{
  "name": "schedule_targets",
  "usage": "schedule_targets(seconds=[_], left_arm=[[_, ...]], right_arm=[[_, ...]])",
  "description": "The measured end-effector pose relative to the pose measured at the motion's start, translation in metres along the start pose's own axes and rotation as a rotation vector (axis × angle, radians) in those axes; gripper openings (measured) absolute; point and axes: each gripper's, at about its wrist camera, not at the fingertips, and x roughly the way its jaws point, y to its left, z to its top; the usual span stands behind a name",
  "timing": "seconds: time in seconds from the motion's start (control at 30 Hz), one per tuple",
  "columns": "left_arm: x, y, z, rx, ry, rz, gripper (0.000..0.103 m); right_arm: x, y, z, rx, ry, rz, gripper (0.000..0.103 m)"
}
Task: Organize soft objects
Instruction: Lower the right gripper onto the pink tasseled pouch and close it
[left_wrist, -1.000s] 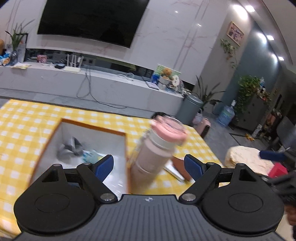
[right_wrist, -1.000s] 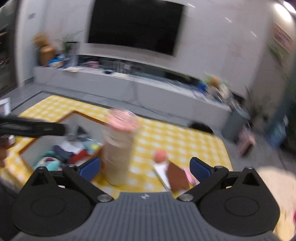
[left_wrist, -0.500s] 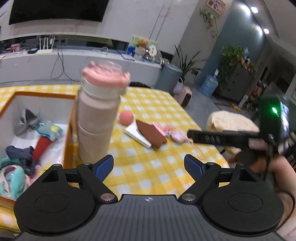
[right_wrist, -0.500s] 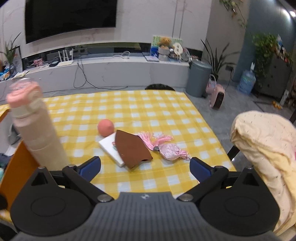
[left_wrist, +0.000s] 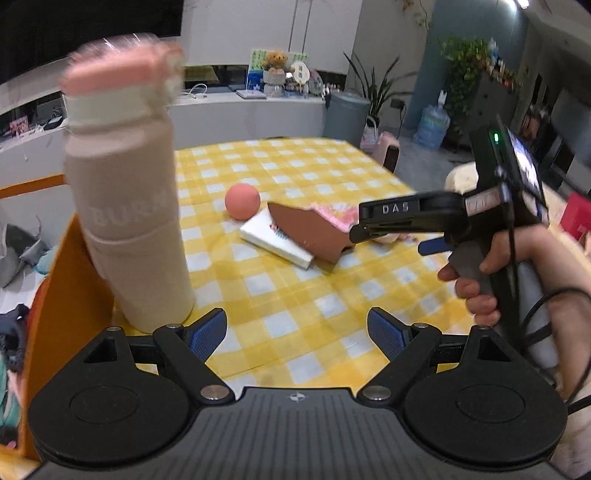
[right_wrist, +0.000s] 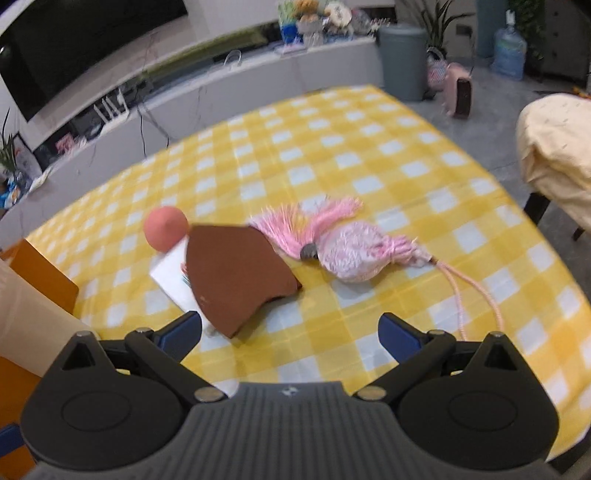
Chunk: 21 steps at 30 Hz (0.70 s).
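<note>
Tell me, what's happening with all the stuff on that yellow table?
A person holds tongs in each hand, tidying soft things. Both the left tongs and right tongs are open and empty. The right ones point at a pink tassel pouch, a brown felt piece and a ball. A bottle stands beside the orange box.

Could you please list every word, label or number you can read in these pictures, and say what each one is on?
"DAS": white letters on the side of the right gripper, seen from the left wrist.
"BUR...": pale raised letters on the bottle; the rest curves away and blurs.
Print on the booklet under the brown pouch: too small to read.
Shelf items behind: too blurred.
</note>
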Motion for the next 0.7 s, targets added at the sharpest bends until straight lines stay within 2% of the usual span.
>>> schedule_targets(seconds=[0.17,0.27,0.43,0.57,0.7], left_arm=[[0.027,-0.003,-0.005,-0.008,0.017,0.035,0.101],[0.041,-0.002,-0.005,-0.038,0.034,0.034,0.101],[0.058,-0.004,0.003,-0.057,0.029,0.035,0.101],[0.068,-0.014,0.013,-0.026,-0.004,0.037,0.101],[0.083,-0.029,0.025,0.023,-0.032,0.021,0.101]], right_arm=[[0.029,-0.016,0.009,0.021,0.040,0.036,0.096],[0.037,-0.024,0.020,0.018,0.011,0.007,0.096],[0.057,-0.031,0.039,0.025,0.005,-0.046,0.090],[0.074,-0.036,0.045,-0.021,0.026,-0.114,0.080],[0.080,-0.048,0.047,-0.019,0.035,-0.116,0.076]])
